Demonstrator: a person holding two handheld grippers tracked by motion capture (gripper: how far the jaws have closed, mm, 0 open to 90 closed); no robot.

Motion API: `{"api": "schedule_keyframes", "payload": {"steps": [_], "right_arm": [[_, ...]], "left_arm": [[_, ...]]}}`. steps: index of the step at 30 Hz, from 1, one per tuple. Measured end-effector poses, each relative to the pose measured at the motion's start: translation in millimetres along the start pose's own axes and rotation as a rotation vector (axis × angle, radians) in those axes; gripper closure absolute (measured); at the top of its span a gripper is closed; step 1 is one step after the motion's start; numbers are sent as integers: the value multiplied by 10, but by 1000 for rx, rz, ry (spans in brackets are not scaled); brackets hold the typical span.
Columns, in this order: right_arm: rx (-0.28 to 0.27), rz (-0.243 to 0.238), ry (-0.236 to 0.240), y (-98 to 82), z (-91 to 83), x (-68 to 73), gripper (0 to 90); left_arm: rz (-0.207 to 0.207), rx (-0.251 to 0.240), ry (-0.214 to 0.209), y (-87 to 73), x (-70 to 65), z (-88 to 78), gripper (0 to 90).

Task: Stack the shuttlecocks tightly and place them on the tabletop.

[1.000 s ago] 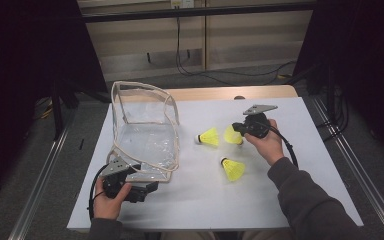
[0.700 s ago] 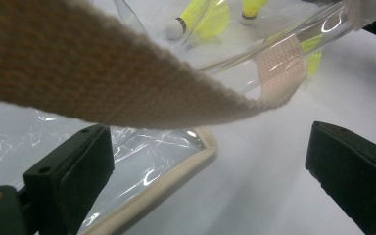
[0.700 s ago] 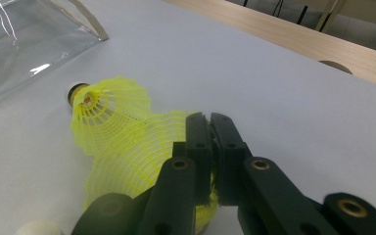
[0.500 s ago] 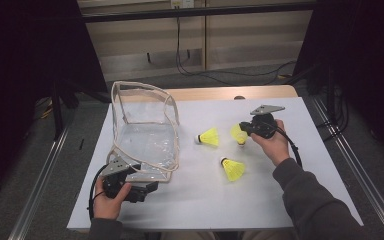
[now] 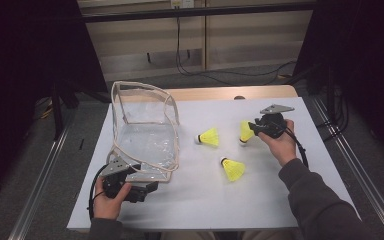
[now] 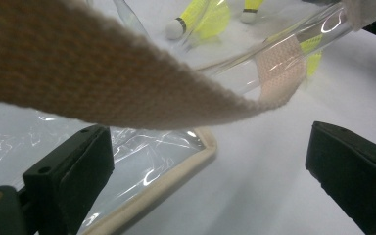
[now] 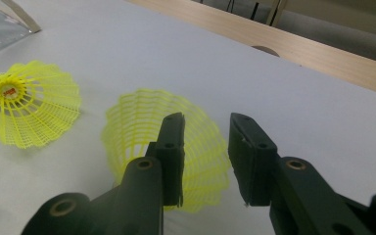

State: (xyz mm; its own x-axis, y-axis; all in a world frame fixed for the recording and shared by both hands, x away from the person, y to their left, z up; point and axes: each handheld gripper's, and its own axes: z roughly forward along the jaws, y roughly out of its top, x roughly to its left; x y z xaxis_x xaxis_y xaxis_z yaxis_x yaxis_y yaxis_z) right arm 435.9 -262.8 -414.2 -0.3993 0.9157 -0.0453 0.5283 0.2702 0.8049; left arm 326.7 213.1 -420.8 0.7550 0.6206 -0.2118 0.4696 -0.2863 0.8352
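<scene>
Table [image 5: 280, 200] under white cover is bearing a clear bag [image 5: 145, 135] at left. Left gripper [image 5: 147, 189] is sitting spread wide at the bag's webbing rim, pinching nothing. Right gripper [image 5: 252, 128], jaws just opening, is hovering over the rightmost shuttlecock [image 5: 246, 132], unpinched; two more shuttlecocks [image 5: 209, 137] are lying nearby.

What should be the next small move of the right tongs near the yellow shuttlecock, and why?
Probably ease the right tongs a little further onto the nearest shuttlecock, then close. Their jaws have just been opening and stand part open, one jaw in front of the mesh skirt, nothing gripped. The left tongs are open by the clear bag, whose strap hangs above them.
</scene>
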Motion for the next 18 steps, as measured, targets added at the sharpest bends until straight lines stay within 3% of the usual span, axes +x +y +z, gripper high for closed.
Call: {"api": "schedule_keyframes", "payload": {"steps": [9, 11, 12, 13, 14, 18], "right_arm": [[5, 4, -38, -42, -20, -39, 618], [14, 0, -39, -50, -27, -44, 674], [18, 4, -39, -57, -38, -50, 778], [18, 4, -39, -57, -38, -50, 778], [21, -7, -25, -61, -46, -54, 868], [26, -12, -2, -70, -46, -52, 900]], "left_arm": [[1, 3, 1, 1, 1, 1, 39], [2, 4, 2, 0, 0, 2, 39], [2, 4, 2, 0, -1, 4, 38], [3, 4, 0, 0, 0, 7, 38], [3, 4, 1, 0, 0, 7, 38], [4, 4, 0, -1, 2, 7, 38]]}}
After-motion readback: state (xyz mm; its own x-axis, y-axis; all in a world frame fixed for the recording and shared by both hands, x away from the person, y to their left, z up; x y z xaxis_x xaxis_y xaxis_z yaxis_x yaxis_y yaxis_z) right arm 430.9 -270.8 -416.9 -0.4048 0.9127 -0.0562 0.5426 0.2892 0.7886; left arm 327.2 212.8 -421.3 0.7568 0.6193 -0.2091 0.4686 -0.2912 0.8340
